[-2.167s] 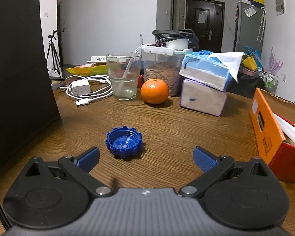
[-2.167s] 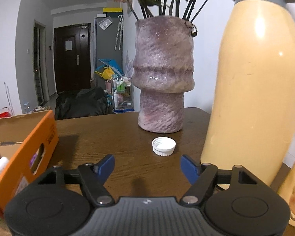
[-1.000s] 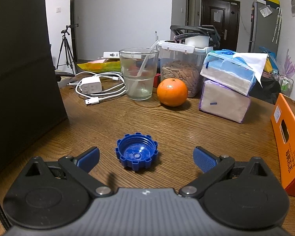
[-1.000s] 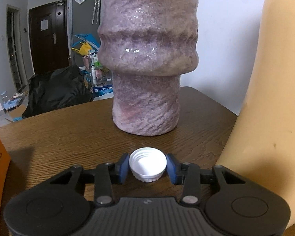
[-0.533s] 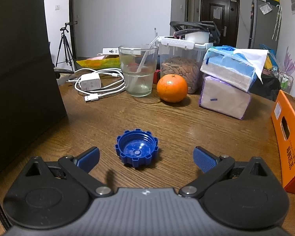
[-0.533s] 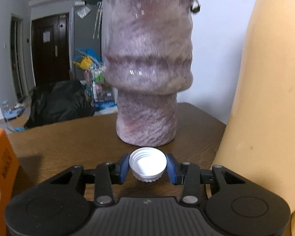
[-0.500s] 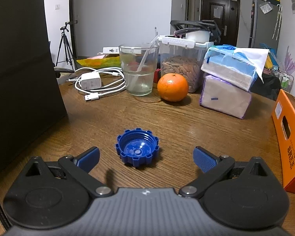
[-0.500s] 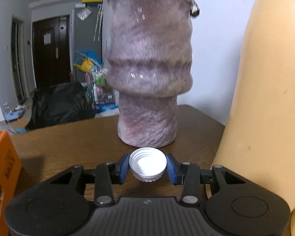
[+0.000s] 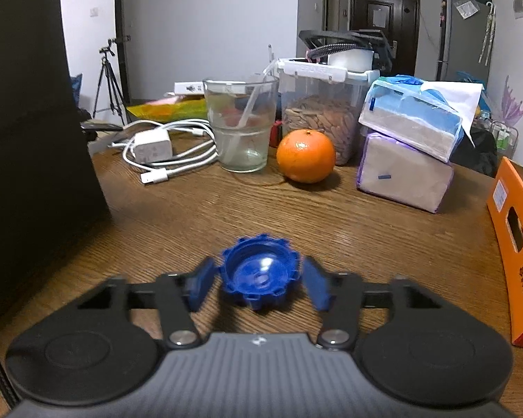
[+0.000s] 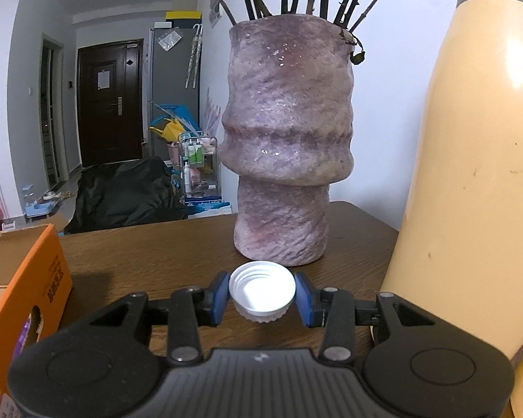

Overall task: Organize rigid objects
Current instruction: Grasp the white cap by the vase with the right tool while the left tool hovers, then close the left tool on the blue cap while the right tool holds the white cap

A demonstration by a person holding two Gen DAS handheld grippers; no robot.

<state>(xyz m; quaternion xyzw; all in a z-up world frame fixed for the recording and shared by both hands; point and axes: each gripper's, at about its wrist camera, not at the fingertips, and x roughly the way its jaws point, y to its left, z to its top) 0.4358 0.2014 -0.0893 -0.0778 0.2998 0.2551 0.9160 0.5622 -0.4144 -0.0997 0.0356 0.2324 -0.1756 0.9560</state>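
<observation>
A blue ridged bottle cap (image 9: 259, 277), open side up, sits between the blue pads of my left gripper (image 9: 258, 285). The pads are closed in against its sides and the image is blurred there. A white screw cap (image 10: 261, 291), open side up, is clamped between the pads of my right gripper (image 10: 261, 296) and held a little above the wooden table (image 10: 177, 254), in front of a purple stone vase (image 10: 286, 160).
In the left wrist view: an orange (image 9: 305, 156), a glass with a straw (image 9: 242, 123), a white charger and cable (image 9: 157, 149), a nut container (image 9: 319, 115), stacked tissue packs (image 9: 408, 149), an orange box (image 9: 516, 244), a black panel (image 9: 31, 139). In the right wrist view: a yellow thermos (image 10: 477, 174), the orange box (image 10: 24, 296).
My left gripper has gone from wide open to closed on the blue cap. My right gripper, still shut on the white cap, has drawn back from the vase.
</observation>
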